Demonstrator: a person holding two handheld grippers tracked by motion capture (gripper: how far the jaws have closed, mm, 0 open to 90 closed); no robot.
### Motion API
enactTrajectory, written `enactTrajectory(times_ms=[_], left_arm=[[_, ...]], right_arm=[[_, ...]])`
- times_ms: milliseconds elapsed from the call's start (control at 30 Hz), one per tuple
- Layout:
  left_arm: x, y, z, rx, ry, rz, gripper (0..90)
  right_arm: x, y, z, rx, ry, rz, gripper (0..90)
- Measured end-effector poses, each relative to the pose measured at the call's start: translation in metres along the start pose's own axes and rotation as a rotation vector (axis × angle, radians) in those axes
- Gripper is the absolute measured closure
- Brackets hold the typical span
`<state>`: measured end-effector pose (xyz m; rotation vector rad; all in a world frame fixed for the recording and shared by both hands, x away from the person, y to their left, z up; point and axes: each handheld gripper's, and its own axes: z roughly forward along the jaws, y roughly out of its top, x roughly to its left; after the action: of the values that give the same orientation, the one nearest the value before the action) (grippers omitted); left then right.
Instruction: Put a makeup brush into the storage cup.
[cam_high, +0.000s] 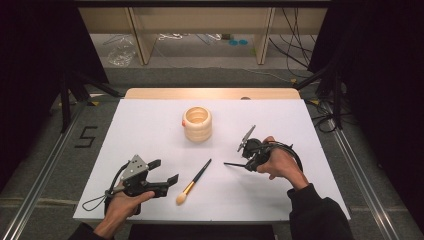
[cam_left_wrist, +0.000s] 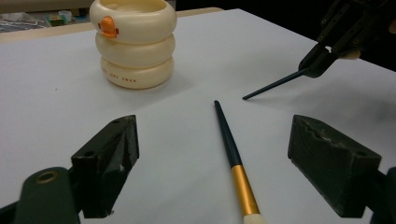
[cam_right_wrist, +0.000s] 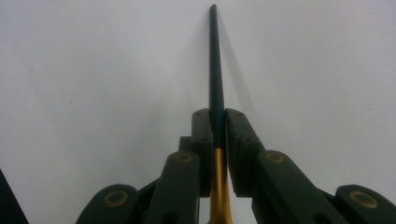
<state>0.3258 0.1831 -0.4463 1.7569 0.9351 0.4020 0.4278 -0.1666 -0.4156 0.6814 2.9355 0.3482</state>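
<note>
High view, left to right: your left gripper (cam_high: 162, 171) waits with jaws wide apart near the table's (cam_high: 150, 120) front edge, beside the loose brush (cam_high: 194, 181); your right gripper (cam_high: 243, 159) clamps a second brush (cam_high: 234, 164), probably bound for the cup (cam_high: 197, 124) mid-table.

On the floor left of my table (cam_high: 150, 107) a black mark (cam_high: 86, 136) reads as "5". The cream cup (cam_left_wrist: 133, 43) before my left jaws bears a small line of brown capitals low on its bottom ring (cam_left_wrist: 120, 78); I make out roughly "SWAN" at its end, the rest too small.
</note>
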Motion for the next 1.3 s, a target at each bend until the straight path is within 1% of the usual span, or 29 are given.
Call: enactTrajectory(times_ms=[33, 67, 133, 167, 233, 300, 400, 433, 500, 567, 600, 633, 667, 733, 767, 867, 900, 933, 967, 1000, 1033, 1067, 1100, 1133, 1167, 1200, 1233, 1267, 1300], left_arm=[[0.0, 0.0, 0.0, 0.0, 0.0, 0.001, 16.4], [0.0, 0.0, 0.0, 0.0, 0.0, 0.001, 16.4], [0.0, 0.0, 0.0, 0.001, 0.0, 0.001, 16.4], [0.0, 0.0, 0.0, 0.0, 0.0, 0.0, 16.4], [0.0, 0.0, 0.0, 0.0, 0.0, 0.001, 16.4], [0.0, 0.0, 0.0, 0.0, 0.0, 0.001, 16.4], [0.0, 0.0, 0.0, 0.0, 0.0, 0.0, 16.5], [0.0, 0.0, 0.0, 0.0, 0.0, 0.0, 16.4], [0.0, 0.0, 0.0, 0.0, 0.0, 0.0, 16.4], [0.0, 0.0, 0.0, 0.0, 0.0, 0.0, 16.4], [0.0, 0.0, 0.0, 0.0, 0.0, 0.001, 16.4], [0.0, 0.0, 0.0, 0.0, 0.0, 0.001, 16.4], [0.0, 0.0, 0.0, 0.0, -0.001, 0.001, 16.4], [0.0, 0.0, 0.0, 0.0, -0.001, 0.002, 16.4], [0.0, 0.0, 0.0, 0.001, -0.006, 0.009, 16.4], [0.0, 0.001, 0.001, 0.003, -0.007, 0.01, 16.4], [0.0, 0.001, 0.001, 0.01, -0.016, 0.019, 16.4], [0.0, 0.001, 0.002, 0.017, -0.023, 0.021, 16.4], [0.001, 0.001, 0.003, 0.019, -0.032, 0.031, 16.4], [0.0, 0.002, 0.003, 0.028, -0.026, 0.037, 16.4], [0.0, 0.002, 0.005, 0.033, -0.039, 0.05, 16.5], [0.0, 0.003, 0.005, 0.041, -0.034, 0.064, 16.5], [-0.002, 0.003, 0.009, 0.056, -0.044, 0.099, 16.5], [-0.002, 0.004, 0.01, 0.061, -0.049, 0.108, 16.6], [-0.002, 0.004, 0.01, 0.061, -0.049, 0.108, 16.7], [-0.002, 0.004, 0.011, 0.066, -0.06, 0.109, 16.7], [-0.003, 0.004, 0.014, 0.085, -0.074, 0.133, 16.9], [-0.003, 0.004, 0.014, 0.085, -0.074, 0.133, 17.2], [-0.003, 0.005, 0.016, 0.096, -0.087, 0.161, 17.2]], right_arm=[[0.0, 0.0, 0.0, 0.0, 0.0, 0.0, 83.3], [0.0, 0.0, -0.001, -0.018, -0.012, 0.006, 83.3], [0.001, 0.0, -0.003, -0.022, -0.009, 0.002, 83.3], [0.001, 0.0, -0.004, -0.013, -0.007, -0.002, 83.3], [0.002, 0.0, -0.006, -0.031, -0.013, -0.005, 83.3], [0.001, 0.001, -0.008, -0.038, -0.013, -0.007, 83.3], [0.002, 0.001, -0.009, -0.028, -0.01, -0.01, 83.3], [0.002, 0.0, -0.01, -0.045, -0.013, -0.01, 83.3], [0.001, 0.001, -0.011, -0.03, -0.009, -0.01, 83.3], [0.002, 0.001, -0.012, -0.051, -0.013, -0.015, 83.3], [0.002, 0.001, -0.013, -0.058, -0.012, -0.009, 83.3], [0.003, 0.001, -0.016, -0.069, -0.025, -0.017, 83.3], [0.003, 0.001, -0.016, -0.069, -0.025, -0.017, 83.3], [0.004, 0.002, -0.02, -0.081, -0.012, -0.021, 83.3], [0.006, 0.003, -0.023, -0.096, -0.013, -0.026, 83.3], [0.009, 0.004, -0.025, -0.106, -0.005, -0.036, 83.3], [0.011, 0.005, -0.027, -0.118, -0.004, -0.047, 83.3], [0.011, 0.005, -0.027, -0.118, -0.004, -0.047, 83.3], [0.013, 0.007, -0.028, -0.121, 0.001, -0.057, 83.3], [0.015, 0.007, -0.028, -0.125, 0.003, -0.061, 83.3], [0.02, 0.01, -0.031, -0.136, 0.013, -0.08, 83.3], [0.02, 0.01, -0.031, -0.136, 0.013, -0.08, 83.3], [0.025, 0.013, -0.033, -0.148, 0.026, -0.099, 83.3], [0.028, 0.015, -0.034, -0.156, 0.03, -0.108, 83.3], [0.028, 0.015, -0.034, -0.156, 0.03, -0.108, 83.3], [0.03, 0.016, -0.035, -0.163, 0.033, -0.117, 83.3], [0.034, 0.018, -0.035, -0.17, 0.051, -0.123, 83.3], [0.034, 0.018, -0.035, -0.17, 0.051, -0.123, 83.3], [0.035, 0.019, -0.035, -0.174, 0.048, -0.126, 83.3]])
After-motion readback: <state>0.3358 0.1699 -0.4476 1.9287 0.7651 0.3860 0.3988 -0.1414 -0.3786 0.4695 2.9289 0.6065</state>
